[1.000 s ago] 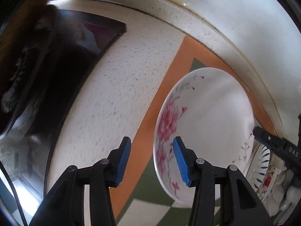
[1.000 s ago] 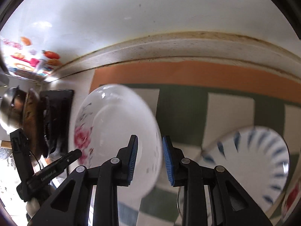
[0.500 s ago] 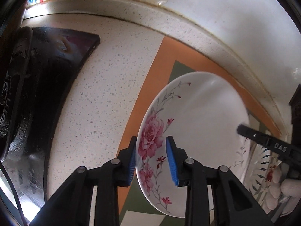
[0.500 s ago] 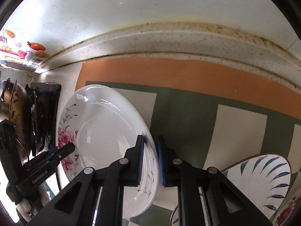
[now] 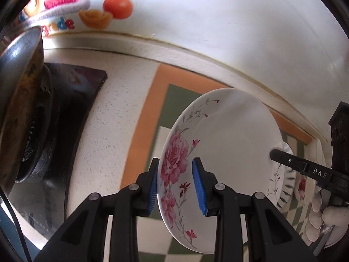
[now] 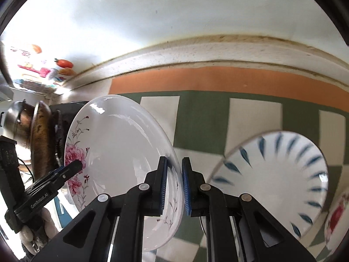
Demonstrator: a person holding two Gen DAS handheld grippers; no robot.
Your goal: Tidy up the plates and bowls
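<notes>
A speckled counter with a green-checked mat (image 6: 196,113) runs along a white wall. The right gripper (image 6: 174,183) pinches one rim of the floral plate (image 5: 229,135), the left gripper (image 5: 174,183) straddles the opposite rim (its blue pads look slightly apart), holding it above the mat. Keep both hands level; a blue-striped bowl (image 6: 279,174) sits nearby.

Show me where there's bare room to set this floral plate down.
Free: the speckled counter between the black stove and the mat's orange border, and the checkered mat toward the wall. Crowded: right of the floral plate, where the blue-leaf plate and a red-flowered dish lie.
</notes>
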